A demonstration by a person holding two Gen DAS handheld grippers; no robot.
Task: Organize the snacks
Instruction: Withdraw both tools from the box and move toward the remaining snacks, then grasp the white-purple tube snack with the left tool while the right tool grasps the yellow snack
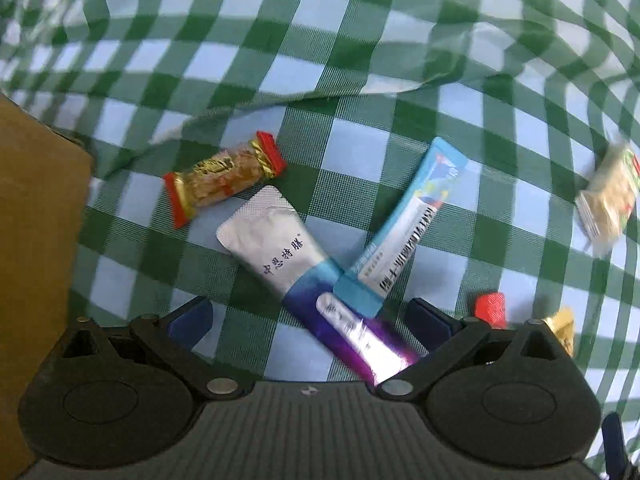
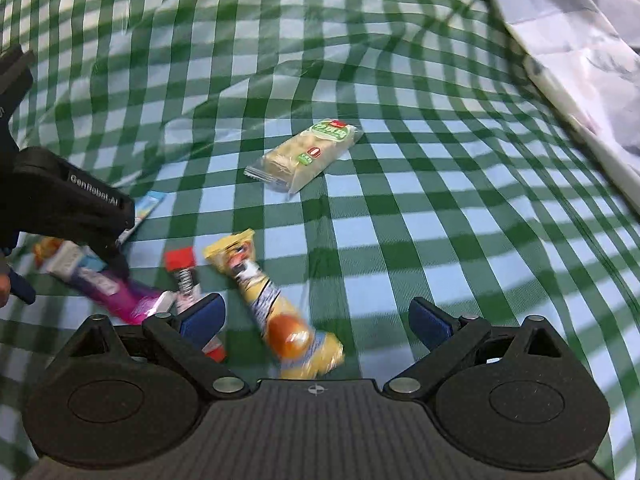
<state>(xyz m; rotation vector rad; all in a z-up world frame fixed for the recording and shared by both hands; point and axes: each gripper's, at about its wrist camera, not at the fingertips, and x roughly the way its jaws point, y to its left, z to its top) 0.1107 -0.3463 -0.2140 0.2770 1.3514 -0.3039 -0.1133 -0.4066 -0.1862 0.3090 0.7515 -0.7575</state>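
left wrist: low, close, looking down over checked cloth [image 1: 360,40] | right wrist: same | shared: purple sachet [image 1: 360,336] [image 2: 116,292]

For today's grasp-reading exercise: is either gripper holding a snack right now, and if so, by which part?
Nothing is held. The left gripper is open above the silver-and-purple pouch; the right gripper is open above the yellow snack pack.

Checked cloth [image 1: 360,40]: woven, matt, rumpled. Silver-and-purple sachet [image 1: 272,248]: smooth foil, satin sheen. Nut bar wrapper [image 1: 224,178]: clear glossy film, gold foil ends. Blue stick pack [image 1: 408,232]: glossy plastic. Cardboard box [image 1: 36,220]: matt brown. Claw [image 1: 308,320] housing: matt black ribbed plastic.
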